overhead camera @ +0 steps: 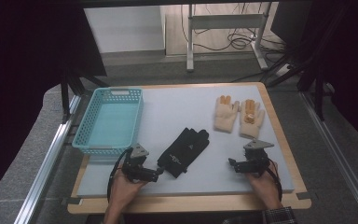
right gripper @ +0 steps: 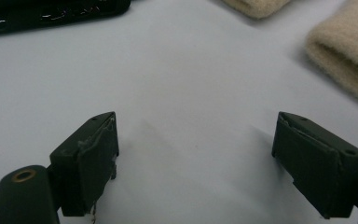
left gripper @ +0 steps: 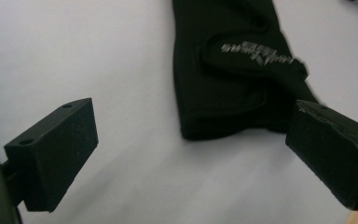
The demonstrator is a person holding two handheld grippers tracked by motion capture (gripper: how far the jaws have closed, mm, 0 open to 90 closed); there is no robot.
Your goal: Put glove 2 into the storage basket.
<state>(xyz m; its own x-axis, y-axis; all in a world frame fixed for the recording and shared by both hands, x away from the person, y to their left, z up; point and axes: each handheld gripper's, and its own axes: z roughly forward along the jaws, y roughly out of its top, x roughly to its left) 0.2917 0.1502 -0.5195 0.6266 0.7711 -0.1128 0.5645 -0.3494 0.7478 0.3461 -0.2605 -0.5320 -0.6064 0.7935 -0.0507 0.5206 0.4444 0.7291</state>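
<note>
My left tool [overhead camera: 158, 171] open, empty, just short of black glove [overhead camera: 184, 151] cuff; glove long axis runs away from tool. Right tool [overhead camera: 233, 164] open, farther off.

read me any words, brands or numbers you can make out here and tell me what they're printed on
Black glove: a pale printed logo near its cuff, too blurred to read in the left gripper view and too small in the high view.
Beige gloves, basket and both grippers: no lettering that can be made out.
</note>
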